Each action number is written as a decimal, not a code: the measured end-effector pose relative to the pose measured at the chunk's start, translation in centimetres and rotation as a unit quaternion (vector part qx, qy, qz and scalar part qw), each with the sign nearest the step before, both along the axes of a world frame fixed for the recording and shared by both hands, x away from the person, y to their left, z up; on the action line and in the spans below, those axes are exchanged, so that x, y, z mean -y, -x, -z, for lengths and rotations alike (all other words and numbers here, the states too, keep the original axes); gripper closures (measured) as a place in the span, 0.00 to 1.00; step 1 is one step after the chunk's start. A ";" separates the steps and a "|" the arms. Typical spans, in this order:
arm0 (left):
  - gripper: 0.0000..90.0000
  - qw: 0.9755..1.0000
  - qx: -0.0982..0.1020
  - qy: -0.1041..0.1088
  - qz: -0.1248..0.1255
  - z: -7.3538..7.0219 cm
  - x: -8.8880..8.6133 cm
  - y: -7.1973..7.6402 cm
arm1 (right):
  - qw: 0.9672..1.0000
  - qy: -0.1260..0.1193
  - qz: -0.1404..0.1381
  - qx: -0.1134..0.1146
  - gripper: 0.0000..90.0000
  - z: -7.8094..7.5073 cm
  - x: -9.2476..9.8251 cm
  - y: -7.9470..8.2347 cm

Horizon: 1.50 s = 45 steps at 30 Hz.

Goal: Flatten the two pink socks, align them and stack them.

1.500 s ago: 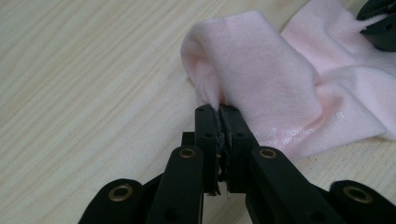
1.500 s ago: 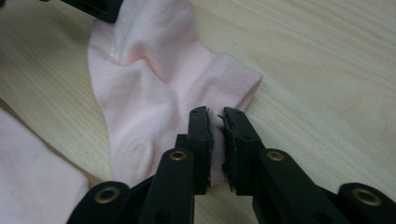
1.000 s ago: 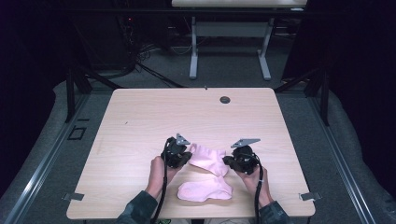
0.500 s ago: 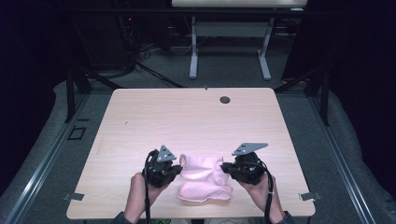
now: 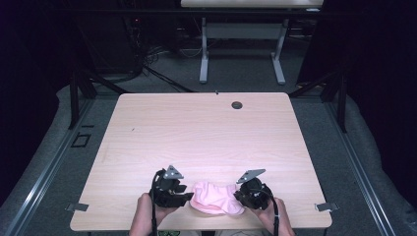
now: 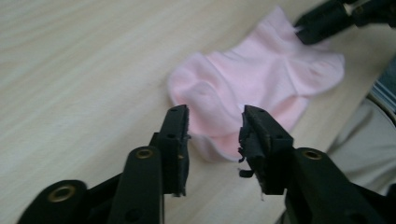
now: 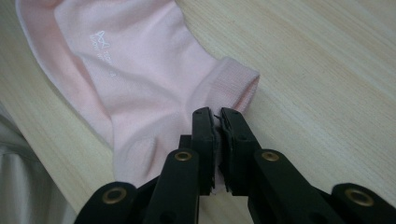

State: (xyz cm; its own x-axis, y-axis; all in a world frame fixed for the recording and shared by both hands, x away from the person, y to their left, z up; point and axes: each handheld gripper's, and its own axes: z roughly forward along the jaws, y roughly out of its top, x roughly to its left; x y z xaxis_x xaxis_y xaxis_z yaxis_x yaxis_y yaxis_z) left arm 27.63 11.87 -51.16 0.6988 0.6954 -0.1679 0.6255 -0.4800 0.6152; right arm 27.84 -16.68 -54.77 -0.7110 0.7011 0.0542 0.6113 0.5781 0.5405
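Pale wooden table (image 5: 196, 132) amid dark room, pink sock (image 5: 216, 198) near edge

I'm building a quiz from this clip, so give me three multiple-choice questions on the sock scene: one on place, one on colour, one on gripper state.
1. Where on the table does the sock lie?
A. far edge
B. near edge, between the grippers
C. left corner

2. What colour is the sock?
A. pink
B. blue
C. grey

3. How do the left gripper's jaws stand?
A. clamped on the sock
B. apart, nothing pinched
C. holding a cable

Answers: 1 B, the high view shows it by the person's edge. 2 A, pale pink in every view. 3 B, a gap shows between the jaws, while the right gripper pinches the cuff.
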 end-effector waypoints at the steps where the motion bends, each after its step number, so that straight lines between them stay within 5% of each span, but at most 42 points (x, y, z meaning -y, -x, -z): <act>1: 0.67 1.000 -0.003 -0.002 -0.002 -0.1 -0.3 -0.5 | 1.000 0.000 0.000 0.000 0.94 0.0 0.0 0.0; 3: 0.67 1.000 -0.020 -0.004 -0.013 0.5 -0.2 -1.9 | 1.000 -0.006 0.002 0.000 0.93 0.2 0.0 0.0; 8: 0.70 0.997 -0.057 -0.044 0.005 2.5 1.2 -4.2 | 1.000 -0.007 0.009 0.001 0.93 0.5 0.3 0.1; 12: 0.73 0.996 -0.047 -0.077 0.010 3.1 2.4 -4.4 | 1.000 -0.007 0.011 0.004 0.93 0.6 0.4 0.3; 22: 0.95 0.992 -0.048 -0.105 0.044 4.0 3.7 -4.5 | 1.000 -0.011 0.016 0.007 0.93 0.9 0.4 0.5; 30: 1.00 0.994 -0.025 -0.096 0.044 3.5 3.6 -4.1 | 1.000 -0.018 0.021 0.015 0.93 0.9 0.5 0.8; 36: 1.00 0.996 -0.014 -0.070 0.051 0.1 3.5 -2.5 | 0.999 -0.026 0.022 0.026 0.93 -0.2 0.8 1.3; 40: 1.00 0.996 -0.025 -0.059 0.062 -0.9 3.5 -1.6 | 0.999 -0.022 0.023 0.023 0.93 -0.5 0.9 1.4; 45: 1.00 0.994 -0.054 -0.078 0.060 1.0 3.2 -1.5 | 1.000 -0.010 0.018 0.005 0.93 0.2 0.8 1.1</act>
